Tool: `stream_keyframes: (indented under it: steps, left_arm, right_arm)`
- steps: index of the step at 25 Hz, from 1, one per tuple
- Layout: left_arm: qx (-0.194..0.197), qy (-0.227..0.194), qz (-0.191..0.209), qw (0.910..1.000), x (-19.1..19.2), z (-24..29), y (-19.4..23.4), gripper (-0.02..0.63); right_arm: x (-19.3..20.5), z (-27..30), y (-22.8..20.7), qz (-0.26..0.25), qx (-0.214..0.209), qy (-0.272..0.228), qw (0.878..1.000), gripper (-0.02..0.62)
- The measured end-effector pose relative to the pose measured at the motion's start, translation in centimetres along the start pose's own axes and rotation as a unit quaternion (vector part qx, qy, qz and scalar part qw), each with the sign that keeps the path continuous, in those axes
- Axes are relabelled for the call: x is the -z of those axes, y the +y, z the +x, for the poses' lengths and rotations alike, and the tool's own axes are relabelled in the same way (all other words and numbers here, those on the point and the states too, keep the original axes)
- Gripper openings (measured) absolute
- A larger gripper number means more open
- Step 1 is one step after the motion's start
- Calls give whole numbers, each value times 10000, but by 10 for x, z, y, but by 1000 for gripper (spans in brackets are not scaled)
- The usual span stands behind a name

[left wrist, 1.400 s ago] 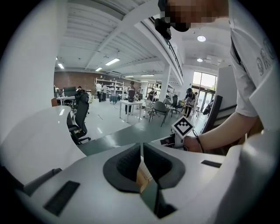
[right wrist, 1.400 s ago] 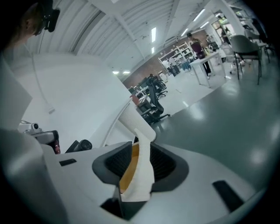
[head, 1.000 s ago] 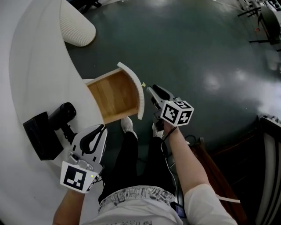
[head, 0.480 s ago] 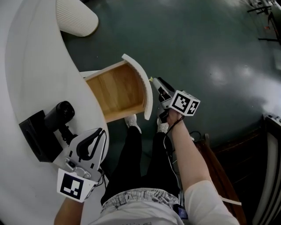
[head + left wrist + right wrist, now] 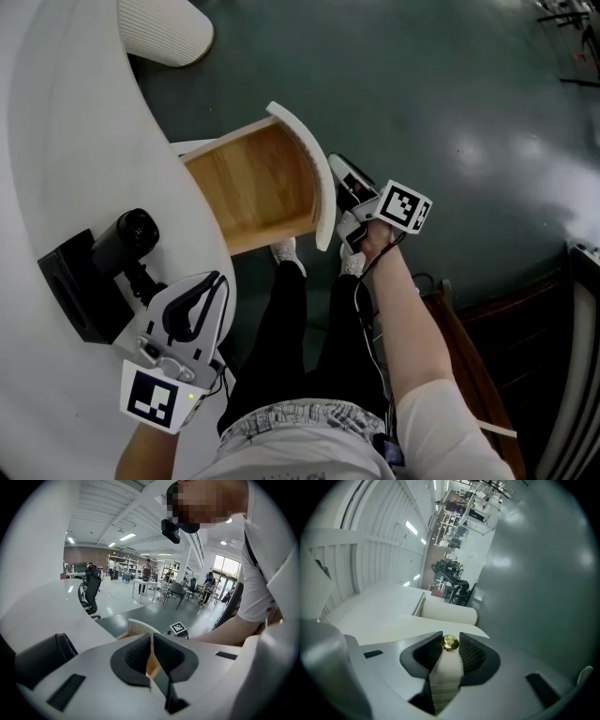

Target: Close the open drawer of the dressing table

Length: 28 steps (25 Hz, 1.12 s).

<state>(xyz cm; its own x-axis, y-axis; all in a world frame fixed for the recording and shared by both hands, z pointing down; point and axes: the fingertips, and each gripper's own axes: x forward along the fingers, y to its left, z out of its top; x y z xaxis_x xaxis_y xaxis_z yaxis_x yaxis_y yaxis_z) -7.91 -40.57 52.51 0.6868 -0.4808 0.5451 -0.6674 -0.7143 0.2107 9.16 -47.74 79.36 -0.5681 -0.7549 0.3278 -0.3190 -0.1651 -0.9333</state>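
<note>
- Head view shows the left gripper (image 5: 217,279) nearest the person, off to the drawer's (image 5: 253,192) side, its jaws pressed together on nothing.
- At the drawer's curved front, the right gripper (image 5: 336,165) has just been closing, and its jaws now pinch the brass knob (image 5: 450,642).
- Behind that front, the drawer stands far out of the dressing table (image 5: 66,141); the whole push looks to be left.

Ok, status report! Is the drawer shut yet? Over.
Left gripper shut, empty. Right gripper: jaws astride the brass knob, grip unclear. Drawer open. Nothing seen blocking it.
</note>
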Motion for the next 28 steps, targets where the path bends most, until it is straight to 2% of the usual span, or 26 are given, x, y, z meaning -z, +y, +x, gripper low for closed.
stream_keyframes:
  steps: [5, 8, 10, 14, 20, 28]
  left_arm:
    - [-10, -15, 15, 10000, -1, 1, -1, 37]
    - [-32, -11, 61, 10000, -5, 2, -4, 38]
    - [-60, -21, 93, 9999, -8, 2, -5, 38]
    - [-146, -42, 75, 9999, -5, -4, 1, 38]
    - [-335, 12, 13, 9994, 2, -17, 8, 38]
    - [-591, -85, -56, 9982, 0, -36, 17, 37]
  right_arm:
    - [2, -4, -4, -14, 217, -78, 9997, 115]
    - [3, 0, 4, 41, -5, -100, 9999, 115]
    - [6, 2, 4, 9, 45, -46, 10000, 115]
    - [24, 13, 7, -44, 111, 114, 9999, 115]
    - [57, 35, 18, 133, -52, 458, 9989, 115]
    - [99, 65, 40, -14, -307, 972, 9948, 115]
